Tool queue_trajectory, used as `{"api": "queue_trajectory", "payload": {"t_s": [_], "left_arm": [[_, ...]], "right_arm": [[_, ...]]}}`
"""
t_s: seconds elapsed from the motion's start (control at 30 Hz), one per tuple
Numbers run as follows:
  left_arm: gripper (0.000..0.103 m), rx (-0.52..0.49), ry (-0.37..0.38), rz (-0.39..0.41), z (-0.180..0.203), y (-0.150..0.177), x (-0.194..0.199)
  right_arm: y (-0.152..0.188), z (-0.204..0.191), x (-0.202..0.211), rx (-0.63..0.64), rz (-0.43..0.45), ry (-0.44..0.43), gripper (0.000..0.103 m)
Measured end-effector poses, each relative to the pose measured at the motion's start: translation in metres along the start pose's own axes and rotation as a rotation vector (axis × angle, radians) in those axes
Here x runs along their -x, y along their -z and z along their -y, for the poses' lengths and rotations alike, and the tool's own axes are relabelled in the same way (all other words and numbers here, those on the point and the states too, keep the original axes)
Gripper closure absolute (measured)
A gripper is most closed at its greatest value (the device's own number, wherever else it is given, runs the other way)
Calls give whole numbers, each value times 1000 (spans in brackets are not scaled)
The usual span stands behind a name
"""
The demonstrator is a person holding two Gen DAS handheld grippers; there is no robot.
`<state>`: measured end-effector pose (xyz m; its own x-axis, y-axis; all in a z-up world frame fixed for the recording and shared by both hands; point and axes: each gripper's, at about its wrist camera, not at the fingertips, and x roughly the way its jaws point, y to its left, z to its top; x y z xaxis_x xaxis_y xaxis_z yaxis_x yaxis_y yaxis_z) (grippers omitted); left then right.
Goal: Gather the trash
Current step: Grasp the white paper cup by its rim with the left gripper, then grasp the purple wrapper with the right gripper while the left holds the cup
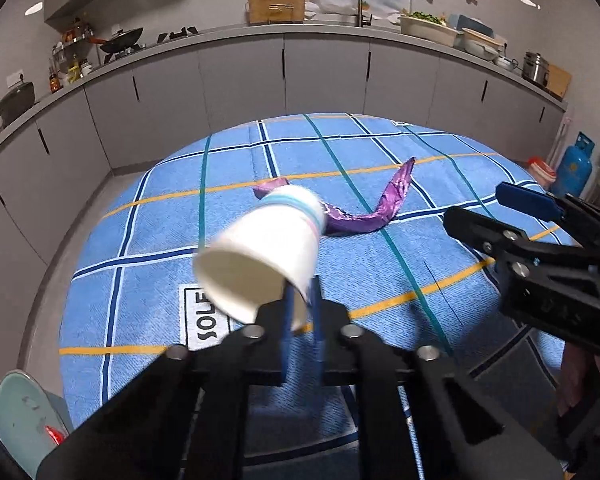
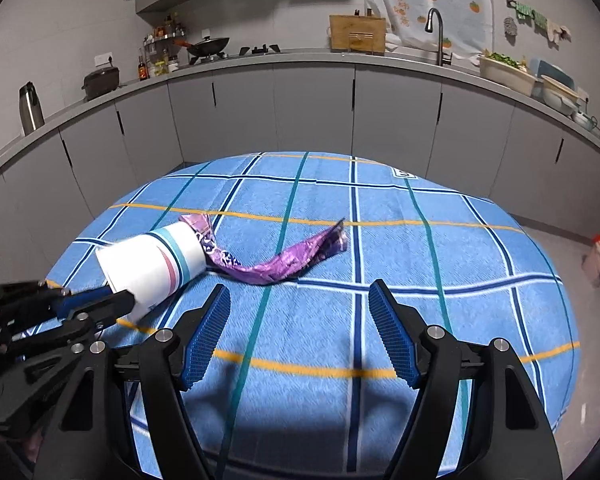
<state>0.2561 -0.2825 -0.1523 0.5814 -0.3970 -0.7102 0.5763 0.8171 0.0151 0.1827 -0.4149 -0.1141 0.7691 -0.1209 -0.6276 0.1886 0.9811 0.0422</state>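
From the left wrist view, the left gripper (image 1: 300, 300) has its blue fingers pinched tight on the rim wall of a white paper cup with teal and pink bands (image 1: 260, 252), which tilts with its open mouth toward the camera; nothing shows inside it. Behind the cup one crumpled purple foil wrapper (image 1: 364, 216) lies on the round table's blue checked cloth (image 1: 380, 280). A pale green bin (image 1: 24, 420) sits at the lower left edge with a scrap of red inside. The right gripper (image 1: 540, 232) reaches in from the right. From the right wrist view, the right gripper (image 2: 298, 332) hangs over the cloth (image 2: 420, 320) with its ribbed blue pads spread wide and nothing between them. The cup (image 2: 152, 268) is held at the left by the left gripper (image 2: 112, 300), with the wrapper (image 2: 276, 264) just past it. Grey kitchen cabinets (image 2: 300, 112) curve behind, under a worktop carrying a wok, a faucet and bowls. One cup, one wrapper, two grippers.
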Motion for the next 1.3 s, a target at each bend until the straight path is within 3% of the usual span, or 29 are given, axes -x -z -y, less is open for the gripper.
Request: {"api": "queue_trajectory", "payload": {"t_s": [0.2, 0.37, 0.53, 0.7, 0.8, 0.83, 0.87, 0.9, 1.1, 1.3], "left_arm": [[99, 26, -20, 43, -17, 1, 17], [100, 23, -124, 84, -37, 0, 29], [100, 44, -198, 94, -59, -10, 18], [99, 59, -215, 76, -71, -18, -3], [99, 55, -207, 68, -70, -18, -9], [100, 58, -201, 66, -70, -17, -9], [99, 58, -195, 64, -69, -16, -9], [99, 57, -195, 64, -69, -15, -8], [100, 62, -196, 85, -72, -12, 14], [100, 71, -209, 113, -74, 2, 53]], "right_arm": [[-10, -9, -17, 45, -13, -3, 32], [-23, -30, -34, 122, -21, -18, 32], [-25, -51, -57, 186, -55, -19, 33], [-25, -59, -78, 213, -89, -14, 35], [-22, -61, -93, 229, -124, -5, 47], [-21, -62, -98, 233, -141, -9, 56], [-19, -61, -101, 235, -163, -18, 72], [-18, -61, -103, 234, -177, -28, 80], [-16, -64, -82, 231, -137, -59, 86], [-20, -76, -34, 177, -61, -143, 89]]}}
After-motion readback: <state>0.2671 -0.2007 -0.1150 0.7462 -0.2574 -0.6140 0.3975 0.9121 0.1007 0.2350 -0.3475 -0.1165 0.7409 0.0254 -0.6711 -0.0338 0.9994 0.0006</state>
